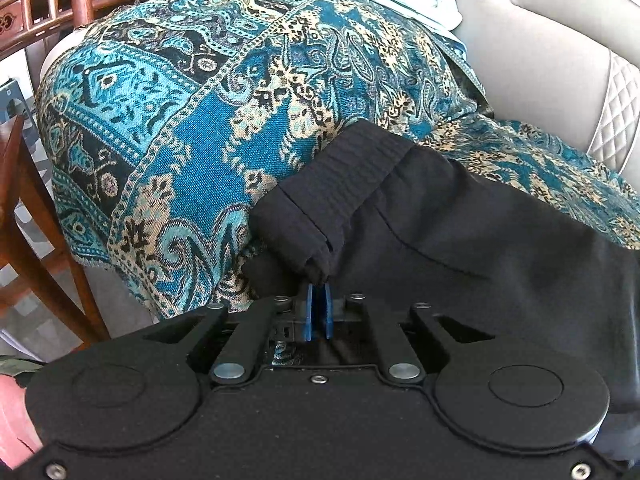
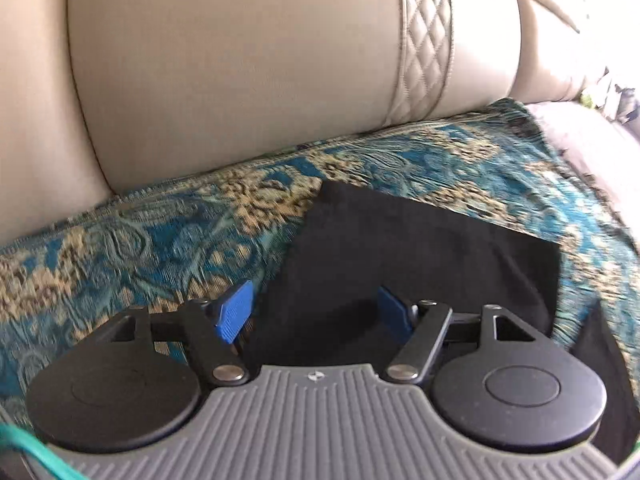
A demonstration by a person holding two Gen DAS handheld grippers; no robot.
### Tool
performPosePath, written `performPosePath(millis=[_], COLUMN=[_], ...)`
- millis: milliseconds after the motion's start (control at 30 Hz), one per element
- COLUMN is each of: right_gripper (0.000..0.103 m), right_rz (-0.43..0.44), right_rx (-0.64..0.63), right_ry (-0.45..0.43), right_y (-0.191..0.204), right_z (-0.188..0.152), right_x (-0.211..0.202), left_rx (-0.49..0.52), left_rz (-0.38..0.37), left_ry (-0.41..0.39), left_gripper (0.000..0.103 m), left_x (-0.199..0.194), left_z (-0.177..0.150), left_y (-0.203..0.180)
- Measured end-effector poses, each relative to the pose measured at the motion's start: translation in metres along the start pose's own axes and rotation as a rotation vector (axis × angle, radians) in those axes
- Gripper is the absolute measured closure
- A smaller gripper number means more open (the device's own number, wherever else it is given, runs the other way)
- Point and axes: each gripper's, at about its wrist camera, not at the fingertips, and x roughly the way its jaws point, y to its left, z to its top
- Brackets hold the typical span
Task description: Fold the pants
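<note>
Patterned throw (image 1: 192, 128) underlies black pants (image 1: 460, 232): left gripper (image 1: 319, 304) pinches the waistband ahead of its fingertips; right gripper (image 2: 316, 312) gapes empty above cloth. Thick folds could slip free.

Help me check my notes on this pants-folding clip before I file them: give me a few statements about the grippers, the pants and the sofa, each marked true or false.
1. The left gripper is clamped on the ribbed waistband of the black fabric pants. True.
2. The right gripper is shut on the pants. False: its blue fingers stand wide apart, with the black cloth lying between them.
3. The pants lie on a blue and cream patterned woven throw. True.
4. The sofa's back cushions are red velvet. False: the beige leather sofa has a quilted diamond strip.
</note>
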Motion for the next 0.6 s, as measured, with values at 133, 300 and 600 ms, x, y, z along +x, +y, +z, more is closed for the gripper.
performPosePath(millis=[133, 300, 600], right_gripper=[0.098, 0.099, 0.1], right_rz=[-0.011, 0.007, 0.104], right_rx=[0.04, 0.046, 0.306], right_ry=[-0.006, -0.085, -0.169], right_y=[-0.011, -0.047, -0.205], right_z=[0.006, -0.003, -0.055], right_x=[-0.006, -0.033, -0.095], left_rx=[0.015, 0.013, -0.046], left_rz=[0.009, -0.002, -0.038], left_ry=[-0.003, 0.005, 0.049], left_gripper=[0.096, 0.096, 0.095], left_x=[0.002, 0.005, 0.005], left_z=[0.001, 0.003, 0.008], left_y=[-0.001, 0.001, 0.007])
